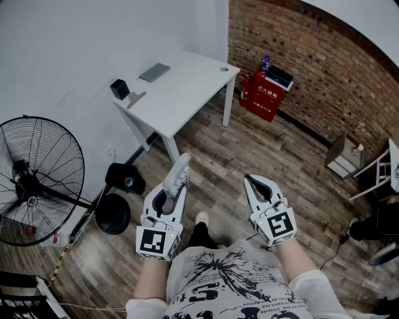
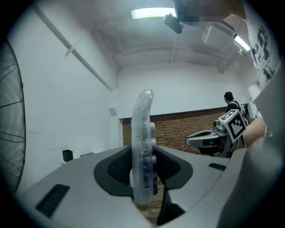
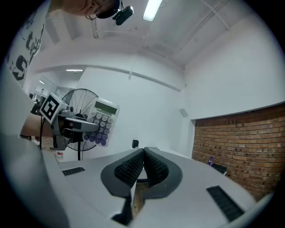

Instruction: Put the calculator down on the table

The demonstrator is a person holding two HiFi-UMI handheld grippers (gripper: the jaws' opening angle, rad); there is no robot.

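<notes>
A black wire-caged pedestal fan (image 1: 34,180) stands on the wood-plank floor (image 1: 249,149) beside the white wall (image 1: 75,43); a red metal cabinet (image 1: 263,96) sits against the brick wall (image 1: 324,56).

We're in a plain workroom here, more office or test studio than anyone's home. There's a bare white wall (image 1: 75,43) on one side, an exposed brick wall (image 1: 324,62) on the other, and a wood-plank floor (image 1: 249,156) underneath. A lone white desk (image 1: 187,87) stands against the white wall, carrying a flat dark slab (image 1: 154,72) and a small black holder (image 1: 119,88). A big pedestal fan (image 1: 37,180) stands on the floor, a red box (image 1: 265,93) with white lettering sits at the foot of the brick, and a tube light (image 2: 151,12) hangs on the bare ceiling.
</notes>
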